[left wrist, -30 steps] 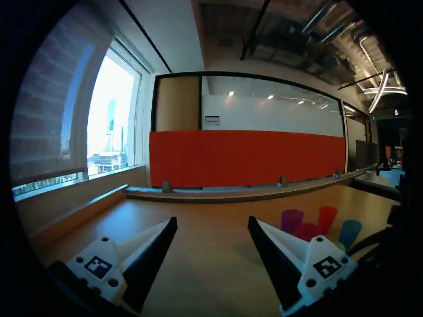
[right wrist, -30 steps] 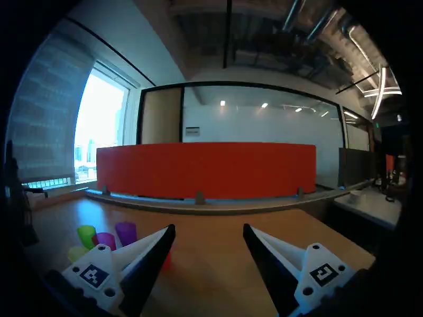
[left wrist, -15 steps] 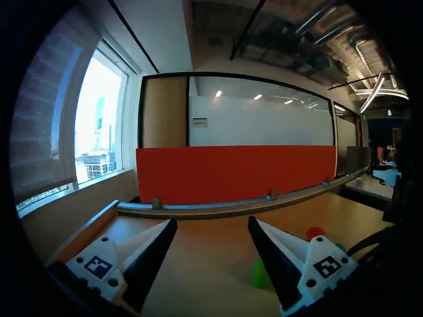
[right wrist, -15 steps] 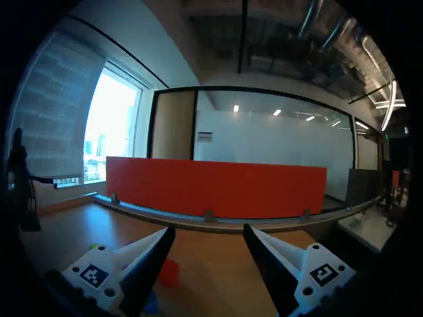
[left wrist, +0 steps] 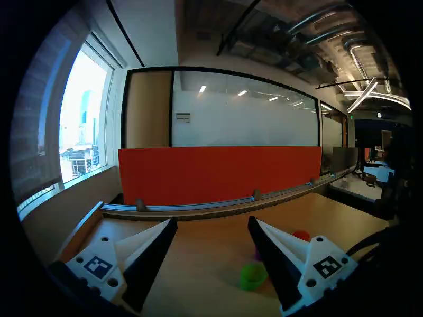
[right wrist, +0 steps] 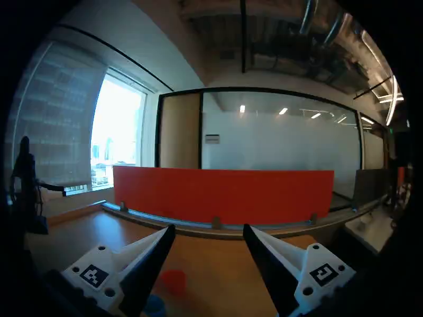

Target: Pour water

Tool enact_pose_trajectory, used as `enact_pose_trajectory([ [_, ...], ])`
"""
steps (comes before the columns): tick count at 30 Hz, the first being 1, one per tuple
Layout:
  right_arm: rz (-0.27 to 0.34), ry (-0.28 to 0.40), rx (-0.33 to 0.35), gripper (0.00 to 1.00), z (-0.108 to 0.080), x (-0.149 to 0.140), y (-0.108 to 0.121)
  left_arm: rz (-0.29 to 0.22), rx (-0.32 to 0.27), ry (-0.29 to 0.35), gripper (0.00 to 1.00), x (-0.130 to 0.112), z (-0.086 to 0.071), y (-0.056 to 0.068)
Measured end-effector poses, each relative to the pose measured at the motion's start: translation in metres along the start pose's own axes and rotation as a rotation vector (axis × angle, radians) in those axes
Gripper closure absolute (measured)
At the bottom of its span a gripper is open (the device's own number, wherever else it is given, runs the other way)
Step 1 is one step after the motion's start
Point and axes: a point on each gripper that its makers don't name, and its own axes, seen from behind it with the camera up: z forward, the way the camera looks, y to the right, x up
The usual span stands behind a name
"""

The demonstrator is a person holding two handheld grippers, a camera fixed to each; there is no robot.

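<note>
Wooden table (left wrist: pixel 211 259) holds a green cup (left wrist: pixel 253 276), orange partition (left wrist: pixel 219 174) behind.

Matched pair — left claw (left wrist: pixel 211 220), right claw (right wrist: pixel 208 227): white wedge fingers (left wrist: pixel 296 253), black inner faces, square coded markers (left wrist: pixel 99 267) (screws (left wrist: pixel 100 239) around each).

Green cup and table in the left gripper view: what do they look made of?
Green cup: probably plastic, going by its bright, even, slightly translucent colour and thin rim. Table: wood or wood-look laminate, warm brown and smooth with a soft sheen.
</note>
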Motion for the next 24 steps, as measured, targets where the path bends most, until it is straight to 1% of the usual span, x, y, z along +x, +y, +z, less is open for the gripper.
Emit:
enact_pose_trajectory([
  [6, -0.022, -0.012, 0.112, 0.01, 0.002, 0.002, -0.019, -0.002, -0.103, -0.020, 0.00, -0.004, 0.006, 0.014],
  [9, -0.041, -0.017, 0.175, 0.01, 0.001, 0.005, -0.032, 0.000, -0.166, -0.036, 0.00, -0.008, 0.007, 0.025],
  [13, -0.060, -0.032, 0.262, 0.01, -0.001, 0.007, -0.051, 0.000, -0.261, -0.028, 0.00, -0.004, 0.006, 0.043],
  [16, -0.063, -0.047, 0.325, 0.01, -0.003, 0.006, -0.064, -0.007, -0.322, -0.021, 0.00, 0.001, 0.004, 0.054],
  [19, -0.060, -0.060, 0.379, 0.01, -0.005, 0.005, -0.076, -0.013, -0.364, -0.018, 0.00, 0.007, 0.003, 0.060],
  [24, -0.043, -0.066, 0.432, 0.01, -0.006, 0.009, -0.089, -0.008, -0.398, -0.020, 0.00, 0.012, 0.002, 0.063],
])
